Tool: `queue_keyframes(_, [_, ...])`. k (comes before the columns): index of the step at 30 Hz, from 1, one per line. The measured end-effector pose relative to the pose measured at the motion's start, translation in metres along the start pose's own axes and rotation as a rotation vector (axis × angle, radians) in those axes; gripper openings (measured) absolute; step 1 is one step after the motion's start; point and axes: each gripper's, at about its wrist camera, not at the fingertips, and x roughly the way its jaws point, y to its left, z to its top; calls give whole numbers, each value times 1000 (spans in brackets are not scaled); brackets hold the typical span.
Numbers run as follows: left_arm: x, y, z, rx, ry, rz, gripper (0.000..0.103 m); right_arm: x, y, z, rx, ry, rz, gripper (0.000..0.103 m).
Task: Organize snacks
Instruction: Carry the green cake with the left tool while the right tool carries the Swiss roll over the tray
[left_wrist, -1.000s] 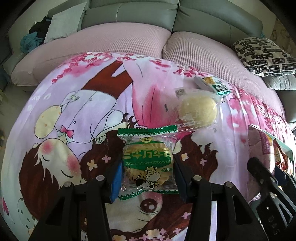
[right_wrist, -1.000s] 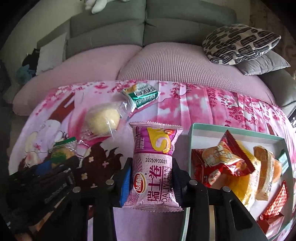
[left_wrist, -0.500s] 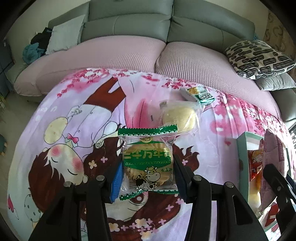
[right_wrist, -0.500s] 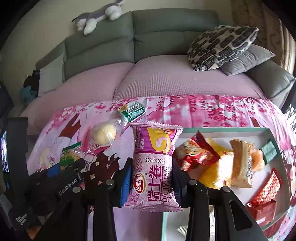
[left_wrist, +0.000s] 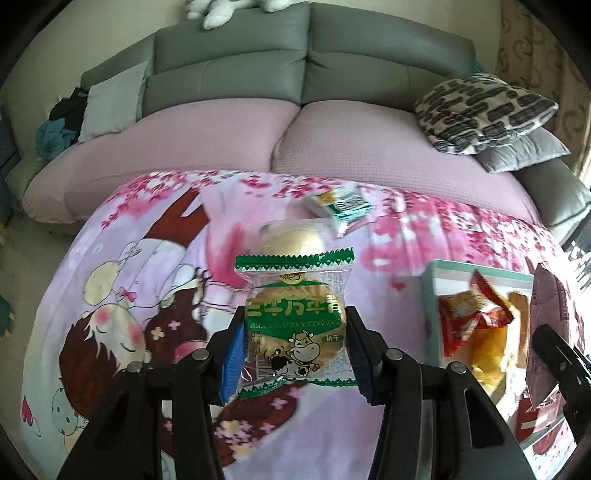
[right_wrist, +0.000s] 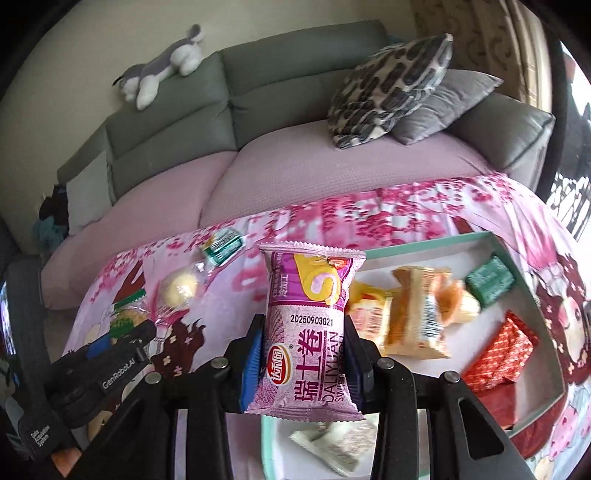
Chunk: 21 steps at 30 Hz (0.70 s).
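The left gripper (left_wrist: 295, 343) is clamping a clear biscuit packet (left_wrist: 295, 321) with green zigzag edges, its blue pads pressing on both sides. Green Chinese lettering is running across it, a cartoon cow is sitting below, and a smaller Latin line is too blurred to make out. The packet is hanging in the air over the cartoon tablecloth (left_wrist: 122, 288).

The right gripper (right_wrist: 303, 354) is squeezing a purple roll-cake packet (right_wrist: 310, 332), jaws closed tight against its lower half. It is showing "20250903G21", a red oval logo, big Chinese characters and "DALIYUAN" beneath them. This one is hovering over the near edge of the teal-rimmed box (right_wrist: 532, 295).

Inside the box, several snacks are lying loose: one dark green wrapped square (right_wrist: 489, 282), one red foil pack (right_wrist: 498, 356), a heap of orange and yellow packets (right_wrist: 413, 314) too jumbled to count, and one pale wrapper (right_wrist: 332, 445) at the near end.

Out on the cloth, two items are waiting: one round yellow cake in clear wrap (right_wrist: 179, 290) and one small green-and-white packet (right_wrist: 223, 245). The left gripper's body is reading "GenRobot.AI" in the right wrist view.
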Motion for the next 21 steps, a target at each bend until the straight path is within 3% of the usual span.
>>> queue_keyframes(21, [-26, -147, -30, 248, -16, -171, 52, -40, -169, -15, 307, -38, -209, 41])
